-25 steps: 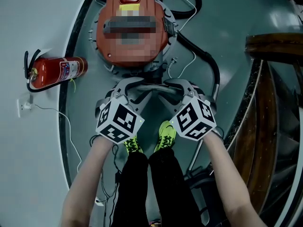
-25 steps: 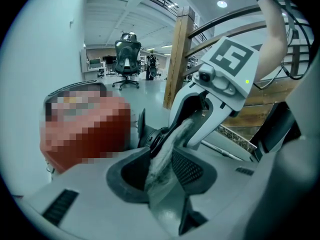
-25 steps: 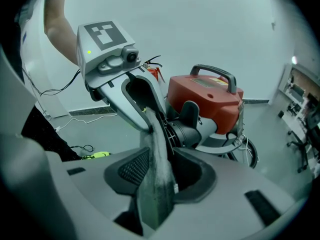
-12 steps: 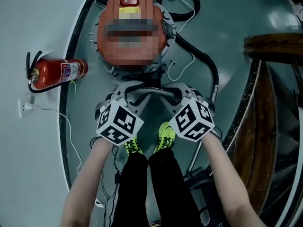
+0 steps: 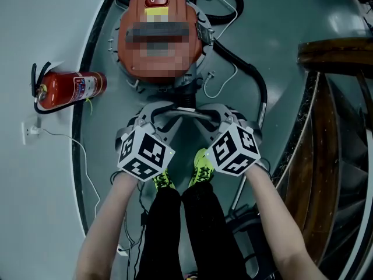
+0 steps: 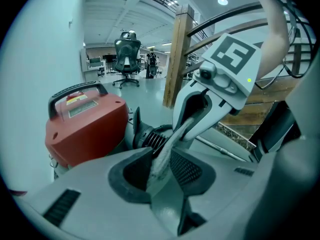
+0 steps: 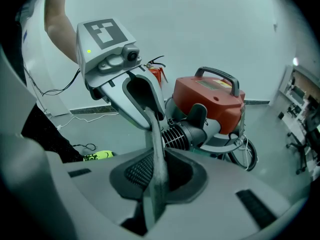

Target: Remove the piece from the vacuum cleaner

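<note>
Grey jaws of the left gripper (image 6: 159, 164) and right gripper (image 7: 159, 174), both having just been closing, clamped the bent grey tube (image 5: 186, 113) at mid-frame, one near each end. Just beyond it, at upper centre, stood the red vacuum cleaner (image 5: 160, 62) on the floor (image 5: 291, 16).

The vacuum cleaner (image 5: 160, 39), a red round canister with a black carry handle, is standing upright on the floor. Its piece (image 5: 186, 112), a grey curved tube, is lying across its front, meeting the black ribbed socket (image 7: 175, 134) there.
</note>
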`<state>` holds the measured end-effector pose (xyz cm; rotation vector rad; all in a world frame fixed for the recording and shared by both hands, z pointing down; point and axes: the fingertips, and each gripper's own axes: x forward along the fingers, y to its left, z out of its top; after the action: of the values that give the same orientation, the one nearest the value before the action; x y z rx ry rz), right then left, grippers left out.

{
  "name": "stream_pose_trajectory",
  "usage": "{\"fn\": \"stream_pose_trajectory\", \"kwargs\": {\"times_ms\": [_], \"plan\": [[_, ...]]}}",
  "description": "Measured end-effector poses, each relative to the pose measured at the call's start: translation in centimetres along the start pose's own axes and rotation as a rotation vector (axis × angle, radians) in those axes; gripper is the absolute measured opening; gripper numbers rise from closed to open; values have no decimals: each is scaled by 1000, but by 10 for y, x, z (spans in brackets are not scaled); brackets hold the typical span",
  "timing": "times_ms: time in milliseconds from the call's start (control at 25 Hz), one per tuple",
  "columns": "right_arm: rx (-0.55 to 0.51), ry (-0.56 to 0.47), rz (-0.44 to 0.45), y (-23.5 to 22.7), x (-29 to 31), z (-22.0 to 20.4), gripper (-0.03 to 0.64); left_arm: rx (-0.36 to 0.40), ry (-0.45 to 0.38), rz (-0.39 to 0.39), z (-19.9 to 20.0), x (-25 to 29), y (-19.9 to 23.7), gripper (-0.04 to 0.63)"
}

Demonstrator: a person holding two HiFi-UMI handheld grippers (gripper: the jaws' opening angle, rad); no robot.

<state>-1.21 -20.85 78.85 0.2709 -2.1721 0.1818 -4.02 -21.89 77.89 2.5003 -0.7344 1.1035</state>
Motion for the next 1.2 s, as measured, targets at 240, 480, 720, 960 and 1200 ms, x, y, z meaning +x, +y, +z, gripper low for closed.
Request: {"fn": "stream_pose_trajectory", "kwargs": {"times_ms": [240, 480, 720, 960, 1200], "plan": [[-22, 5, -3, 4, -1, 1, 54, -3, -2, 14, -2, -3, -3, 118], [-38, 12, 0, 10, 0, 1, 54, -13, 3, 20, -8, -6, -7, 115], [-51, 20, 4, 17, -2, -2, 54, -15, 6, 19, -11, -7, -14, 114], [-59, 25, 15, 27, -5, -5, 54, -20, 10, 14, -15, -11, -24, 110], [-67, 32, 30, 44, -9, -6, 54, -42, 13, 19, -23, -19, -37, 109]]}}
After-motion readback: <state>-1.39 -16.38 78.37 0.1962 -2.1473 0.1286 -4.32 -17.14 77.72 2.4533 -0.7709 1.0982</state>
